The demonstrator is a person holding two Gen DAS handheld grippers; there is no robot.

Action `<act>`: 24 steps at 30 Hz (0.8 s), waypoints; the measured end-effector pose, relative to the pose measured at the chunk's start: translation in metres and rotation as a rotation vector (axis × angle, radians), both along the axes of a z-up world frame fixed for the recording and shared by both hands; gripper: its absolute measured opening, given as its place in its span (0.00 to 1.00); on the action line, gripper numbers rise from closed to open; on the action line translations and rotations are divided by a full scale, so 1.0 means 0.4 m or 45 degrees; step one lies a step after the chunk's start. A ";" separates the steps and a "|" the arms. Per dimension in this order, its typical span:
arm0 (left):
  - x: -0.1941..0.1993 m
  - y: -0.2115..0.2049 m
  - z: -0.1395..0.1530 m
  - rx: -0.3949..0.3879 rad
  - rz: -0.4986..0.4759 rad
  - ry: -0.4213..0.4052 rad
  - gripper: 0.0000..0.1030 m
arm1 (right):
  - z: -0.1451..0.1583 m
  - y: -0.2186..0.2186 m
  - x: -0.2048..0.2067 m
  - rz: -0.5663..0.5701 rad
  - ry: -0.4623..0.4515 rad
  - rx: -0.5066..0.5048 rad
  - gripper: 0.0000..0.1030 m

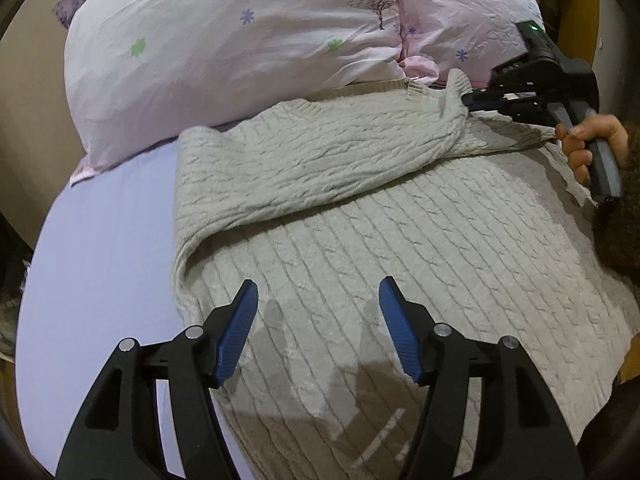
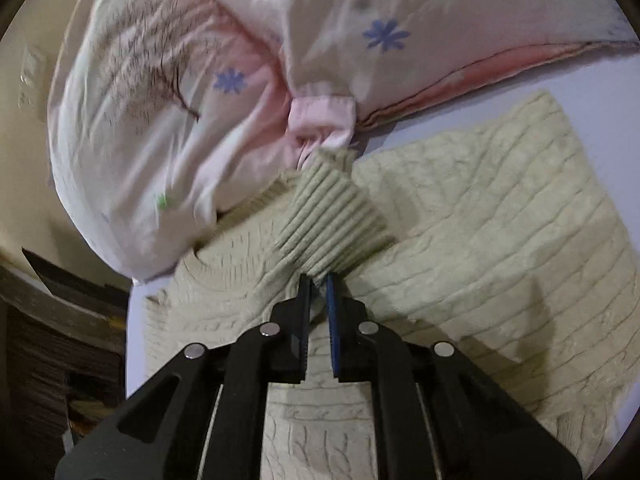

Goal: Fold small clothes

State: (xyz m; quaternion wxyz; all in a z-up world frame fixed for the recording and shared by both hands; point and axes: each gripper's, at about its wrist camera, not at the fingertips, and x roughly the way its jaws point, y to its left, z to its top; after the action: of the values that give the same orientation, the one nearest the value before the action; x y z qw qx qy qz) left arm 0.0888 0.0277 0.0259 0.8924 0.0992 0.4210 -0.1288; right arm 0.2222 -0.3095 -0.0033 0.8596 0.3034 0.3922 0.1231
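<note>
Sweater [image 1: 400, 248] spread flat on a lilac bed sheet [image 1: 108, 264], one sleeve pulled across its chest by the right gripper.

Nearest in the left wrist view, the left gripper [image 1: 318, 312] hovers released over the sweater's lower body, its blue fingers [image 1: 240, 328] wide apart and touching nothing. The sweater's long axis runs away from this camera, hem close, ribbed collar [image 1: 360, 90] far, pointing toward the pillows. The folded sleeve [image 1: 312, 160] lies crosswise over the chest, its long axis running from the sweater's left edge toward the right. At the sleeve's end the right gripper [image 2: 319, 280] is clenched on the ribbed cuff [image 2: 332, 224], held by the person's hand [image 1: 592, 144]. Beyond the collar two flowered pillows [image 1: 224, 44] sit against the sweater's top edge.
</note>
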 end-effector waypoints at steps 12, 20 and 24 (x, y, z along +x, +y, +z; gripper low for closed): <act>-0.043 0.073 -0.012 -0.148 0.059 0.058 0.62 | 0.047 -0.107 -0.255 -0.133 0.009 -0.158 0.15; -0.163 0.232 -0.022 -0.540 0.166 0.158 0.70 | 0.015 -0.235 -0.495 -0.173 0.032 -0.176 0.51; -0.215 0.251 -0.034 -0.711 0.146 0.184 0.70 | -0.050 -0.270 -0.595 -0.124 0.092 -0.091 0.37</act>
State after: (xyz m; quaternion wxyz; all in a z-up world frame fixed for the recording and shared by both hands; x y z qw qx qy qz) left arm 0.0026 0.1282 0.0123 0.8586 -0.1837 0.4367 -0.1959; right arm -0.0159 -0.4177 -0.0234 0.8602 0.2954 0.4118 0.0561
